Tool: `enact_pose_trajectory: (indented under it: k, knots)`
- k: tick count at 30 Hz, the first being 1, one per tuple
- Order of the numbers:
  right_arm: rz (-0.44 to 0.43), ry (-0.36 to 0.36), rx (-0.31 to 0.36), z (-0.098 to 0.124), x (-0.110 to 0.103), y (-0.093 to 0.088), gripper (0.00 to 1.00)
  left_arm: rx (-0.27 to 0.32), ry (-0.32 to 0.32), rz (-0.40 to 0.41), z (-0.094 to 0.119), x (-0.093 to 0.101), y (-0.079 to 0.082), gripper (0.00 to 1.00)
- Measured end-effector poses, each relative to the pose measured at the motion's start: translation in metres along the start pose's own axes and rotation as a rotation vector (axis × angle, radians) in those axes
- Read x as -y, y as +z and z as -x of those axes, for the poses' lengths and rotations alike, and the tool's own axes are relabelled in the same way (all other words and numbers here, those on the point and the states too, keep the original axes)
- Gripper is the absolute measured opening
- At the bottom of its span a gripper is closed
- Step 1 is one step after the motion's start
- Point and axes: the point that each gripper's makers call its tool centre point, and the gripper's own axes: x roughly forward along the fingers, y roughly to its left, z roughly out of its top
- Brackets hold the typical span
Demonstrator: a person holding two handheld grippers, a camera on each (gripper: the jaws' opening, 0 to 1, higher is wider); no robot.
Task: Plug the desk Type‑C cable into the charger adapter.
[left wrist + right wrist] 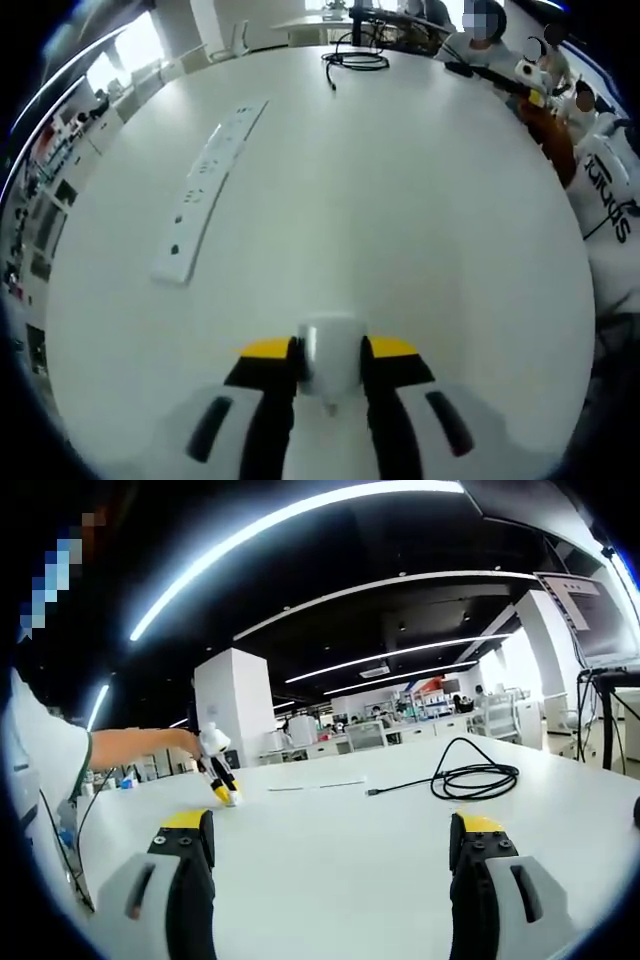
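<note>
One white charger adapter [328, 358] sits clamped between the jaws of the left gripper [328, 385], low in the middle of the left gripper view, just above the white table [400, 200]. One long white power strip [205, 190] lies to the upper left of the frame, well apart from the adapter. One black Type-C cable [355, 58] lies coiled at the top centre, near the far edge, with a loose end trailing down and to the left. At the upper right edge people sit at the table, too warped by the lens to count surely.

In the right gripper view, the right gripper [330, 865] stands released, its two yellow-tipped jaws spread wide at the bottom of the frame with nothing between them. The same single cable [470, 778] lies coiled at right of centre on the table [330, 820], and its plug end [372, 793] stretches out toward the middle of the frame. At left, a person's outstretched arm [135, 745] carries the left gripper [220, 775] down to the tabletop.

My judgement is that the step in hand is fetching the plug. To do it well, the open gripper should come down on the straight run just behind the plug rather than on the coil, grip it squarely so the connector points forward, and leave some slack. The adapter should be held steady, its port turned toward the incoming plug; from here I cannot tell which way the port faces.
</note>
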Motion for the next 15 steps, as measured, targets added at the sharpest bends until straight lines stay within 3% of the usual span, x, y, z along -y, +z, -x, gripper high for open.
enact_pose_trajectory:
  k: [15]
  knots:
    - [0.001,0.023,0.008,0.001,-0.009,0.003,1.0,0.026,-0.004,-0.001,0.003,0.026,-0.004,0.25]
